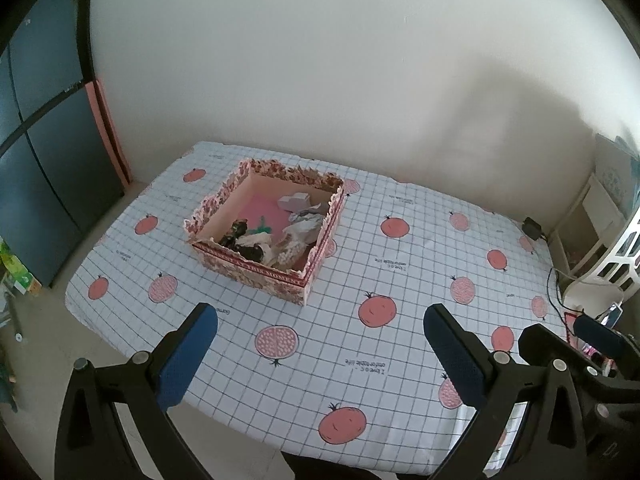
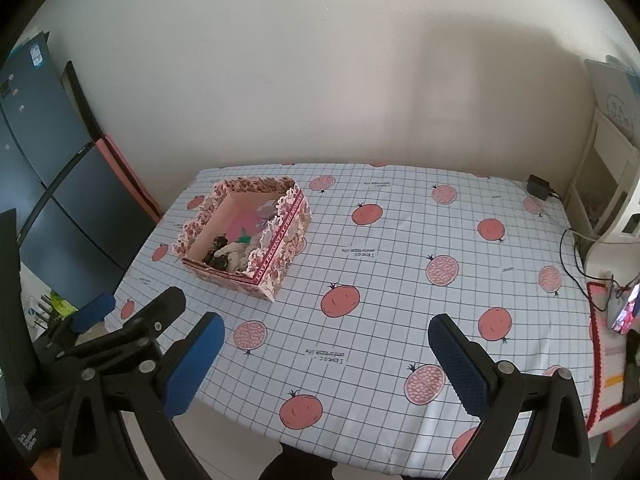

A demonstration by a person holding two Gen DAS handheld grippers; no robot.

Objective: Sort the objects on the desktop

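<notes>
A floral cardboard box (image 1: 256,276) (image 2: 280,236) stands on the table's left half. Inside lie several small items: crumpled white paper (image 1: 305,224), dark pieces (image 1: 240,236) (image 2: 216,254), something green (image 1: 262,224) (image 2: 244,236) and a pink sheet (image 1: 260,210). My left gripper (image 1: 320,320) hangs open over the near table edge, nothing between its blue pads. My right gripper (image 2: 326,328) is open too, empty, over the near edge further right. Each gripper shows at the side of the other's view.
The table wears a white grid cloth (image 1: 400,280) (image 2: 400,260) printed with pomegranates. A black charger (image 1: 532,227) (image 2: 538,187) sits at the far right corner with cables. A dark fridge (image 1: 52,160) stands left, white shelving (image 2: 608,168) right, a phone (image 2: 626,312) on a pink mat.
</notes>
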